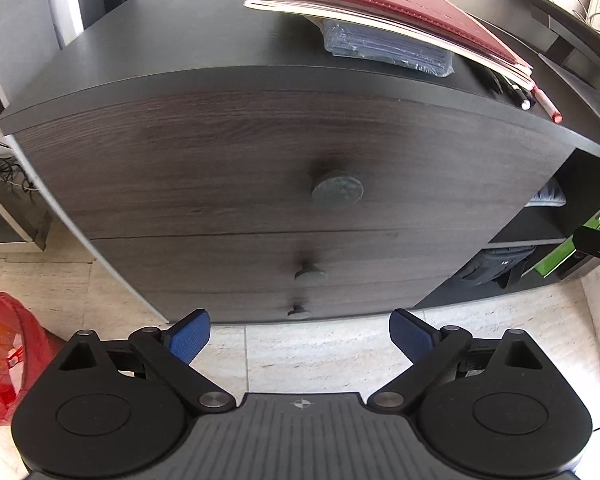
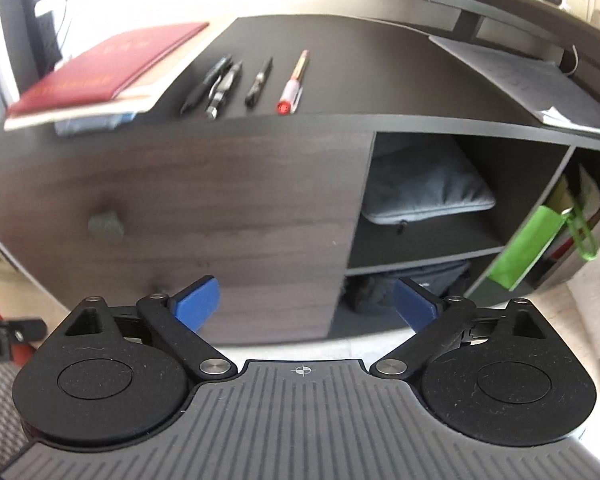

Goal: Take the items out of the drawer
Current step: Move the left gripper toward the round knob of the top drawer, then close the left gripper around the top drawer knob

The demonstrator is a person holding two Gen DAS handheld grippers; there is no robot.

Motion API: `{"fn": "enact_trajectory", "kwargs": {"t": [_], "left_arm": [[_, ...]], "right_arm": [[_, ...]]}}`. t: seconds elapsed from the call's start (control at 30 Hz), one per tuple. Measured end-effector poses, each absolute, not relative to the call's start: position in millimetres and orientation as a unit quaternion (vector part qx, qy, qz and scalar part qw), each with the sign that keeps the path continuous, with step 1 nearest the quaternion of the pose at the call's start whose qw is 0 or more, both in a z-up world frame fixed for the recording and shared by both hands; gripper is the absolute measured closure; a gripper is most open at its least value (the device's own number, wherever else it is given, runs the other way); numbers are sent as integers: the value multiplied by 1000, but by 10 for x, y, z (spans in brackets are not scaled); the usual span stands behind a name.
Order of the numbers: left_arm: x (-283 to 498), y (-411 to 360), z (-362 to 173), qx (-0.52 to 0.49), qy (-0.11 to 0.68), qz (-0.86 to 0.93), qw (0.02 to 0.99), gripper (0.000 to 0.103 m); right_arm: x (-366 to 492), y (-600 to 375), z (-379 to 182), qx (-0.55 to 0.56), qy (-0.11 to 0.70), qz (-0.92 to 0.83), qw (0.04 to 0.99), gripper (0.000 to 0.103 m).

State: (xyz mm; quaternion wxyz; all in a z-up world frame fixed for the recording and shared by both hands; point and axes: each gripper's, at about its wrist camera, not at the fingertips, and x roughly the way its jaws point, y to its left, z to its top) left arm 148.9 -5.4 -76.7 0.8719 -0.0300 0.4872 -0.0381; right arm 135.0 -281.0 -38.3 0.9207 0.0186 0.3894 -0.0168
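While both cams face the same dark wood-grain cabinet (image 1: 236, 152), each picks up different bits. Left wrist view: three stacked drawer fronts, all shut, each with a round dull-metal knob; top drawer (image 1: 260, 160) has the biggest-looking knob (image 1: 337, 190), two smaller knobs below. Left gripper (image 1: 300, 330) spread wide, nothing between the blue textured pads (image 1: 190, 334), held out in front of the drawers over pale stone-look floor tiles (image 1: 340, 352), not touching anything. Red mesh bag (image 1: 4, 356) at lower left, only in this view.

On the cabinet top: a maroon leatherette notebook (image 1: 384, 4) on a stack of cream pages, overhanging a clear plastic packet (image 1: 384, 50) of dark sticks. Pens are just a cluster at the edge here.

Right wrist view, blurred: four pens (image 2: 236, 80) lie side by side, three black, plus one clear-bodied pen with red cap (image 2: 292, 88), just beside the notebook. Open shelves show better here: a grey padded sleeve (image 2: 428, 196) on the upper shelf, a dark fabric bag (image 2: 412, 284) below, a bright green folder (image 2: 528, 244) in the next bay. White paper sheets (image 2: 512, 80) lie on the far right of the top. Right gripper (image 2: 304, 298) also wide apart, empty, in front of the drawer/shelf boundary. Only one knob is clearly readable in this view.

Drawer contents not visible; drawers closed.
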Motion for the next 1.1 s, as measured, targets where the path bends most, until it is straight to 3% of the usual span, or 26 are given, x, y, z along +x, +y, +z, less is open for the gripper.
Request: {"fn": "enact_trajectory", "kwargs": {"t": [0.2,0.27,0.57,0.77,1.1], "left_arm": [[1708,-117,-820,-40,481,-45,874,11],[1771,-145,-824,-36,478,-45,877,18],[1937,-187,-842,-40,479,-55,875,20],[2096,-143,-878,-55,484,-66,871,36],[2393,-170,-871,-63,449,-48,890,42]], "right_arm": [[1624,-2886,-453,38,397,-21,917,4],[1679,-2898,-492,44,404,-24,914,4],[1752,-2994,-545,53,415,-33,908,4],[1754,-3075,-480,63,407,-40,910,3],[1754,-3049,-566,53,423,-33,904,2]]}}
